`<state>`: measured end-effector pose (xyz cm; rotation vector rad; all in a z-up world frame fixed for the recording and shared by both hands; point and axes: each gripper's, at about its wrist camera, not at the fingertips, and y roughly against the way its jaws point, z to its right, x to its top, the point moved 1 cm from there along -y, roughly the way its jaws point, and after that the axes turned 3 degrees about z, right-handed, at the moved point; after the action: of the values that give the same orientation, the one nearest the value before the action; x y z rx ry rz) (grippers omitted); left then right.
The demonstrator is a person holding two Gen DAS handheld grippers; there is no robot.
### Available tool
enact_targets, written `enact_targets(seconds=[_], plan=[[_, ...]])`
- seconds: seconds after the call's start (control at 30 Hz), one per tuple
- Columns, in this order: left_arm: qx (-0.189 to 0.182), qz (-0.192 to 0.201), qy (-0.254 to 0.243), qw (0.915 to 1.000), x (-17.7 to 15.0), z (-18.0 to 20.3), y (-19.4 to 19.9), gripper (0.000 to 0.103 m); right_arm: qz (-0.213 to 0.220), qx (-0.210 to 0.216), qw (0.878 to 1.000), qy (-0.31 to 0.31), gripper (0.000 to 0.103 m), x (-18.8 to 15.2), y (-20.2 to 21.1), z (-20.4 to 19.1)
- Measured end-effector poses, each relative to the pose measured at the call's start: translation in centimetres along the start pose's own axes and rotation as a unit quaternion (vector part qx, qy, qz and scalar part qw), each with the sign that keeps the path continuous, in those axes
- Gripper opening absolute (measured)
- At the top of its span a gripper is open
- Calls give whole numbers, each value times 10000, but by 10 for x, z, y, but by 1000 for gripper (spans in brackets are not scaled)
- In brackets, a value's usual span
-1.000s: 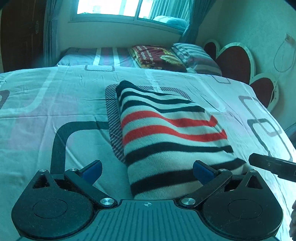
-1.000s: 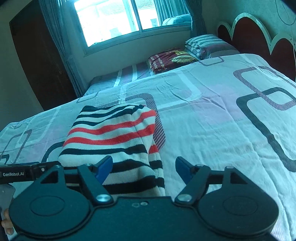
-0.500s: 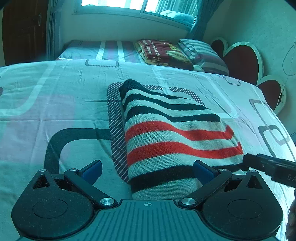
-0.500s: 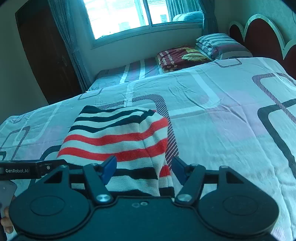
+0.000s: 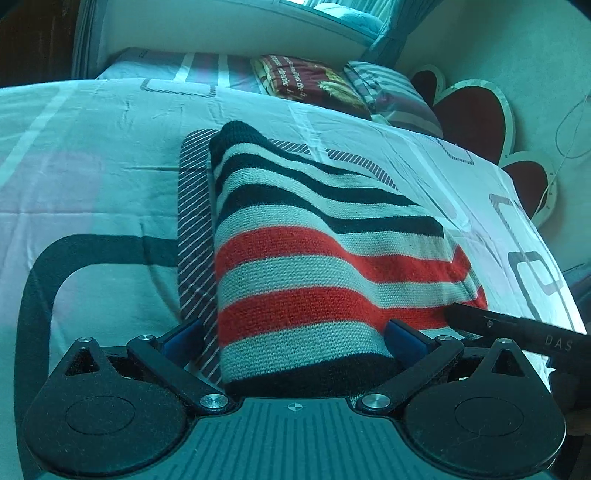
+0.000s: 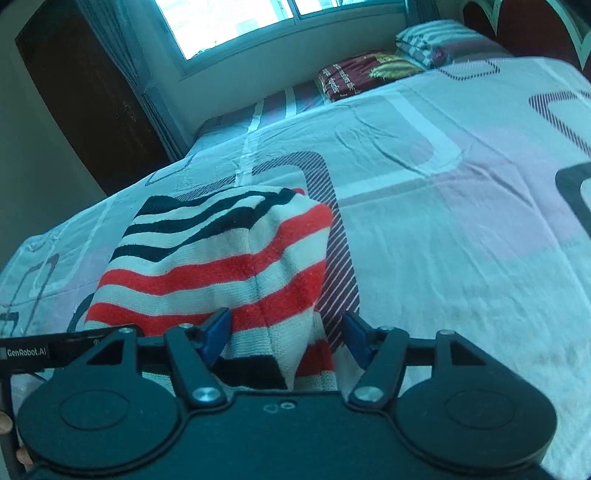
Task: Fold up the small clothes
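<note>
- a folded striped sweater [image 5: 325,258], banded in black, white and red, is seen lying on the bed [image 5: 92,177], on a sheet printed with rounded squares.
- the left gripper [image 5: 293,334] is held low at the near end of the sweater; its jaws are spread wide, with the near left part of the sweater lying between the blue pads [image 5: 404,338] and not pinched.
- the right gripper [image 6: 286,338] is placed at the near right corner of the sweater [image 6: 221,266]; its jaws are also parted, with the corner of the knit lying between them and not clamped.
- each gripper's black body is caught at the edge of the other's view.
- pillows [image 5: 391,92] and a dark red folded blanket [image 5: 310,81] are seen at the far end of the bed, beside a heart-shaped headboard [image 5: 476,114].
- a window [image 6: 266,22] is seen beyond the bed.
</note>
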<state>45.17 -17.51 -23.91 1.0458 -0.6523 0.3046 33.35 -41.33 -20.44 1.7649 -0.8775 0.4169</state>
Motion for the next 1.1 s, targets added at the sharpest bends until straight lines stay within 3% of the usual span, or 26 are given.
enact_targets(seconds=[0.17,0.2,0.27,0.33,0.43,0.57,0.7,1.1], plan=[[-176,-60,-22,9998,2,13,-9,100,-97,549,9981,-262,64,5,-11,9],[-196,-42,2,9998,2,15,-10,98,-197,834,9954,-432,47,5,-15,10],[-211,35,108,9997,3,14,-7,88,-222,917,9942,-522,44,4,-17,8],[-343,17,218,9992,5,6,1,70,-233,913,9953,-219,39,5,-10,4],[-487,-93,349,9982,7,-5,-2,68,-268,963,9946,-282,41,5,-16,7],[-280,47,235,9993,4,5,-4,68,-71,768,9967,-237,42,3,-19,-1],[-172,71,67,9998,8,12,5,59,123,687,9975,-131,36,2,-3,-11],[-147,287,-134,9994,17,10,47,55,429,1132,9926,-123,34,7,32,-52]])
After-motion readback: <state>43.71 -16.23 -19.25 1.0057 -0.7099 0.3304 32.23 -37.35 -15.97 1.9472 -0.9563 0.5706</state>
